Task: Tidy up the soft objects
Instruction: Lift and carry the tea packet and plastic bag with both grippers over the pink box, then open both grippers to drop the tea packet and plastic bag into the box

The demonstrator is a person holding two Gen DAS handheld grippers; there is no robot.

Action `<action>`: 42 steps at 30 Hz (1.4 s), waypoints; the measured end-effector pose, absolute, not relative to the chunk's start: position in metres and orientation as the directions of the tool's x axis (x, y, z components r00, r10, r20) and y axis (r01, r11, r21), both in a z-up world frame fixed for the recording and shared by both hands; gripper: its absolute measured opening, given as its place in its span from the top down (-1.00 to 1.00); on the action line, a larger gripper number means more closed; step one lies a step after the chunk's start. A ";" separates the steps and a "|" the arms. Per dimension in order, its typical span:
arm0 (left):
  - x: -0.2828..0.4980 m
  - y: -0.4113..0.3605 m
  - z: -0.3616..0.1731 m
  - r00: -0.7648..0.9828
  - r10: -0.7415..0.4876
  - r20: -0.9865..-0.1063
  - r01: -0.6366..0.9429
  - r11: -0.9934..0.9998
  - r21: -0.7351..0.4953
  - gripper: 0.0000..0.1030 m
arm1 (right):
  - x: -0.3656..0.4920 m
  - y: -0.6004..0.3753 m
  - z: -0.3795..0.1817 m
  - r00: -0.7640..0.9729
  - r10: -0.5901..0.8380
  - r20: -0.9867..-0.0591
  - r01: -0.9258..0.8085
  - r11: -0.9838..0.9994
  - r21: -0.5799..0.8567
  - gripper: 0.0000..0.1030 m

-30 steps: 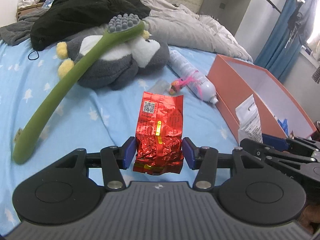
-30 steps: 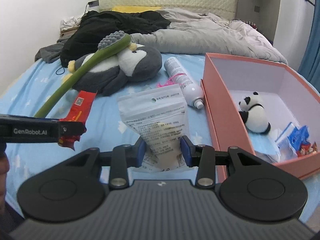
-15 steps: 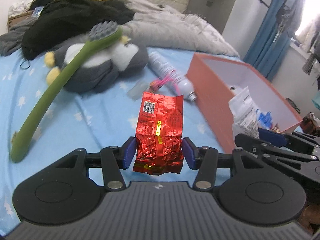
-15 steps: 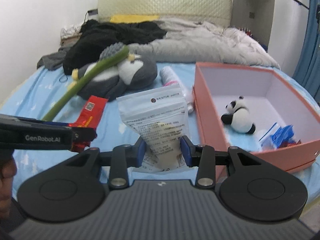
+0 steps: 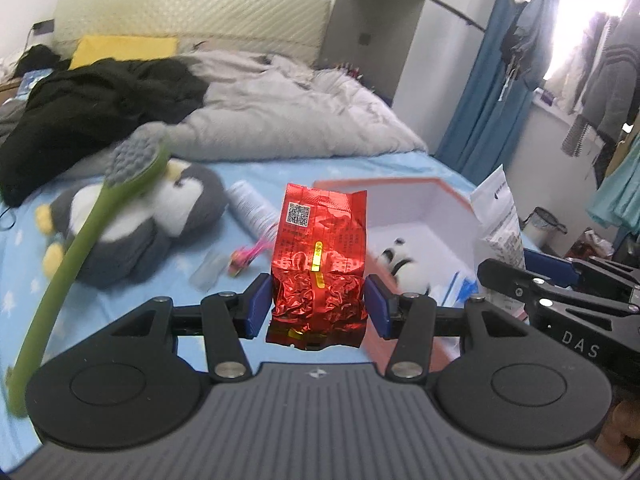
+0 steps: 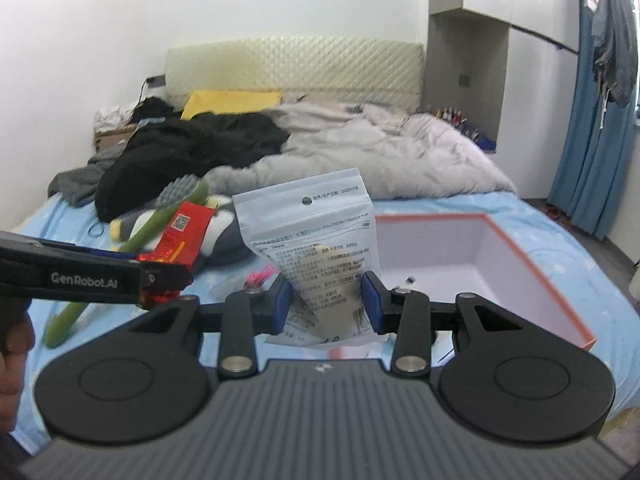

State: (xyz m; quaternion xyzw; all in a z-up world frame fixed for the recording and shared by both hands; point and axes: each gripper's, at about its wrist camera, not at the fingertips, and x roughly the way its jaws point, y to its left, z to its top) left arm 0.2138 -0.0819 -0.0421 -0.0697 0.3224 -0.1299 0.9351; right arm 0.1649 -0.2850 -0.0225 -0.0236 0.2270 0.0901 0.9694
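My left gripper (image 5: pixel 318 306) is shut on a red foil packet (image 5: pixel 320 256), held upright in the air before the orange box (image 5: pixel 452 196). My right gripper (image 6: pixel 328 302) is shut on a white pouch (image 6: pixel 316 240), held above the near edge of the same box (image 6: pixel 532 264). The white pouch also shows at the right of the left wrist view (image 5: pixel 500 216). The red packet shows at the left of the right wrist view (image 6: pixel 180 236). A small panda plush (image 5: pixel 404 260) lies inside the box. A grey penguin plush (image 5: pixel 160 224) lies on the blue bed.
A long green brush (image 5: pixel 92 232) leans over the penguin. A white bottle (image 5: pixel 252 208) and a pink item (image 5: pixel 250 254) lie beside the box. A black garment (image 5: pixel 96 100) and grey duvet (image 5: pixel 288 116) cover the far bed. Blue curtains (image 6: pixel 588 152) hang at right.
Both grippers have risen and tilted up with their packets still held. The box and the far wall now fill more of both views.
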 end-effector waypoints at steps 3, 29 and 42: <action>0.224 -0.094 -0.030 0.760 -0.310 -0.571 0.223 0.950 -0.220 -0.10 | 0.171 -0.298 -0.010 0.895 0.151 -0.421 -0.171 0.985 -0.012 0.19; 0.360 -0.228 -0.072 0.568 -0.378 -0.731 0.386 0.907 -0.169 -0.10 | 0.266 -0.406 -0.067 0.755 0.032 -0.656 0.034 0.996 0.087 0.18; 0.380 -0.255 -0.108 0.464 -0.366 -0.806 0.401 0.899 -0.178 -0.22 | 0.276 -0.416 -0.098 0.687 0.038 -0.726 0.061 0.992 0.109 -0.09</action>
